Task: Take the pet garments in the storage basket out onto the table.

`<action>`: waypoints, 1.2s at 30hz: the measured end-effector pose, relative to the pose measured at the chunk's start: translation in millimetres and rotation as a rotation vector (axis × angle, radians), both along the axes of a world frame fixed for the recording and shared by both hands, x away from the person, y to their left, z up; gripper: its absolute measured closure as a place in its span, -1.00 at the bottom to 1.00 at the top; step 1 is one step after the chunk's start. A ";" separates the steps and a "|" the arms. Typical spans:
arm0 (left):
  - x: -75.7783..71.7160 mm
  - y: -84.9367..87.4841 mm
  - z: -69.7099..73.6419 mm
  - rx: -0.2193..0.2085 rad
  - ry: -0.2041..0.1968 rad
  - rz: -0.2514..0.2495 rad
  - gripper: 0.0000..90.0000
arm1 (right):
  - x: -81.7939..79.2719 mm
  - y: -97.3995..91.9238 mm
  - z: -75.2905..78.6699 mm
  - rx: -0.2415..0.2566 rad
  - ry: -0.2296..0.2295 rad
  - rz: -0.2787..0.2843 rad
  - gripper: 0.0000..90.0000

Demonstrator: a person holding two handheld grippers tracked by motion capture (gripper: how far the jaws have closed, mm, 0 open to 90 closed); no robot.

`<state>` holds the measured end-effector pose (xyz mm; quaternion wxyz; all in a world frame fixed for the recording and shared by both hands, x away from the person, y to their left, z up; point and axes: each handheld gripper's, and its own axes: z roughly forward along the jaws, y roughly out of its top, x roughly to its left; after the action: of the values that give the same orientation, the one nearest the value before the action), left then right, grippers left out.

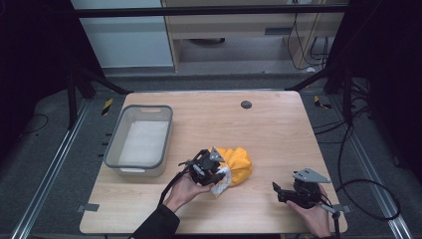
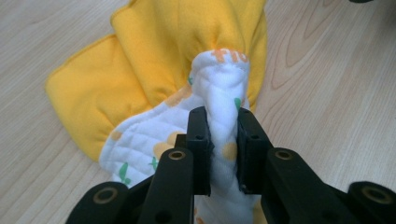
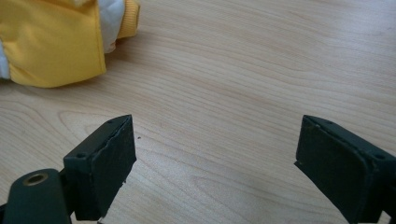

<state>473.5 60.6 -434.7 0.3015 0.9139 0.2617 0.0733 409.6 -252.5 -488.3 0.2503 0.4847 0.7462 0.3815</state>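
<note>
A bunched yellow cloth (image 1: pixel 240 163) with a white quilted, printed lining lies on the wooden table (image 1: pixel 283 129), near the middle front. My left gripper (image 1: pixel 220 180) sits at the cloth's left end. In the left gripper view, my left gripper (image 2: pixel 223 119) is shut on a raised fold of the white lining (image 2: pixel 219 79), with the yellow cloth (image 2: pixel 159 42) spread behind it. My right gripper (image 1: pixel 277 190) rests low at the front right, apart from the cloth. In the right gripper view, my right gripper (image 3: pixel 215 140) stands open over bare wood, with the yellow cloth (image 3: pixel 51 42) at the upper left.
A grey plastic bin (image 1: pixel 113 145) with a pale bottom stands at the table's left side. A small dark round disc (image 1: pixel 246 104) is set into the table near the far edge. Cables (image 1: pixel 368 194) lie on the floor to the right.
</note>
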 end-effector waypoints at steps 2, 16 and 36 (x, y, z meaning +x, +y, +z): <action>-0.6 0.5 -1.9 -0.002 0.002 0.000 0.66 | 0.1 0.0 -0.1 -0.002 0.000 0.000 -0.74; -4.5 7.7 -4.8 -0.020 0.021 0.010 -0.15 | 0.2 -0.1 -0.9 -0.003 -0.002 -0.002 -0.76; -25.6 50.3 10.5 -0.050 -0.085 0.102 -0.74 | -0.2 1.4 -1.9 -0.030 -0.003 -0.001 -0.77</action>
<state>447.9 110.9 -424.2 0.3311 0.8875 0.2966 0.1210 409.4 -251.1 -490.1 0.2586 0.4806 0.7514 0.3709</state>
